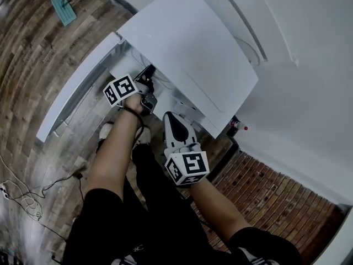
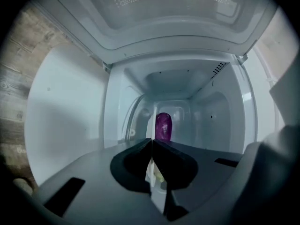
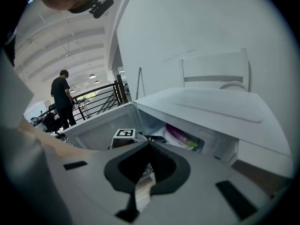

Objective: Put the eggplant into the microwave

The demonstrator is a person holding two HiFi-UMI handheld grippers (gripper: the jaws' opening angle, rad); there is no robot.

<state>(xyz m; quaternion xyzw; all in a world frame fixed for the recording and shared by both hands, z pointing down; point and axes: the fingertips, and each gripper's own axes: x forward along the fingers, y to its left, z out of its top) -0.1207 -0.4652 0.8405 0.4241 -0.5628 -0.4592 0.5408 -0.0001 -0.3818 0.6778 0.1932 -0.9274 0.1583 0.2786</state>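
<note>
The eggplant [image 2: 163, 125] already sits deep inside the microwave [image 1: 187, 48], toward the back wall. Whether it lies flat or leans cannot be told from the left gripper view. The left gripper [image 2: 151, 143] hangs at the cavity mouth with its jaws closed together and holding nothing. The right gripper [image 3: 149, 146] is off to the side, jaws also pressed together and empty. The door [image 1: 77, 87] stands wide open.

The likely risks lie in clearing out and shutting up. A left gripper pushed further in could knock the eggplant and set it rolling toward the opening. Swinging the door while that gripper sits in the mouth would jam it against the frame.
</note>
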